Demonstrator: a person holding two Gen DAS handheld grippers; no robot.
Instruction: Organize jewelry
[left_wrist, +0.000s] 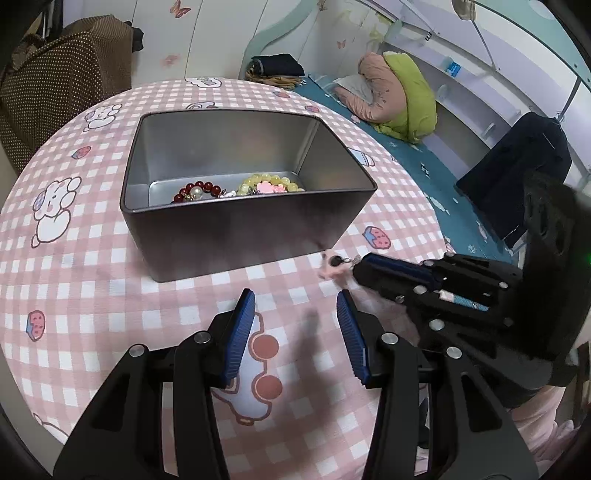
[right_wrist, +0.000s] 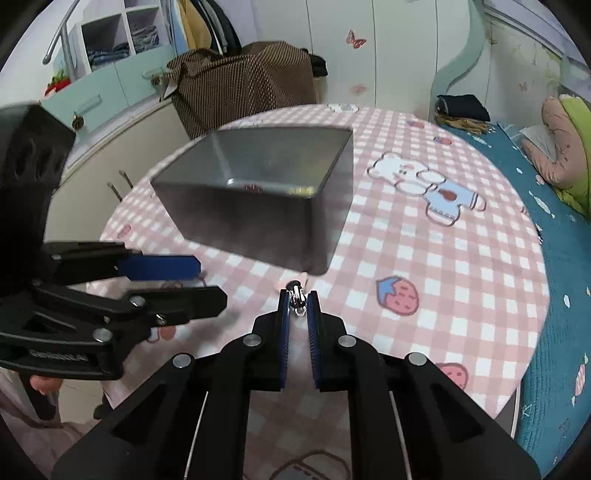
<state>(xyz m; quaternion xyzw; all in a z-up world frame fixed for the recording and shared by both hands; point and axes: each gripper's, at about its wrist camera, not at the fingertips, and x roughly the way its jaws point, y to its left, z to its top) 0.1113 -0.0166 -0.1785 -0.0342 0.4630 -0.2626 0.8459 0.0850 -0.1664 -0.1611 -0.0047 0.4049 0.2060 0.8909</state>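
An open metal tin (left_wrist: 240, 236) stands on the pink checked tablecloth (left_wrist: 92, 258). Inside it lie a dark red bead bracelet (left_wrist: 199, 190) and a yellow bead bracelet (left_wrist: 271, 184) with a pink flower. My right gripper (right_wrist: 298, 297) is shut on a small charm (right_wrist: 295, 286) with a black bead, a silver clasp and a pink part, right by the tin's (right_wrist: 251, 221) near corner. The left wrist view shows that same charm (left_wrist: 334, 264) at the right gripper's tip (left_wrist: 356, 269). My left gripper (left_wrist: 295, 297) is open over bare cloth, nothing between its fingers; it is also at the left (right_wrist: 212, 280).
The round table's edge (left_wrist: 417, 177) curves close on the right, with a bed in a teal sheet (left_wrist: 436, 177) and pillows (left_wrist: 399, 92) beyond it. A brown dotted bag (right_wrist: 243, 81) and pale cabinets (right_wrist: 110, 92) stand behind the table.
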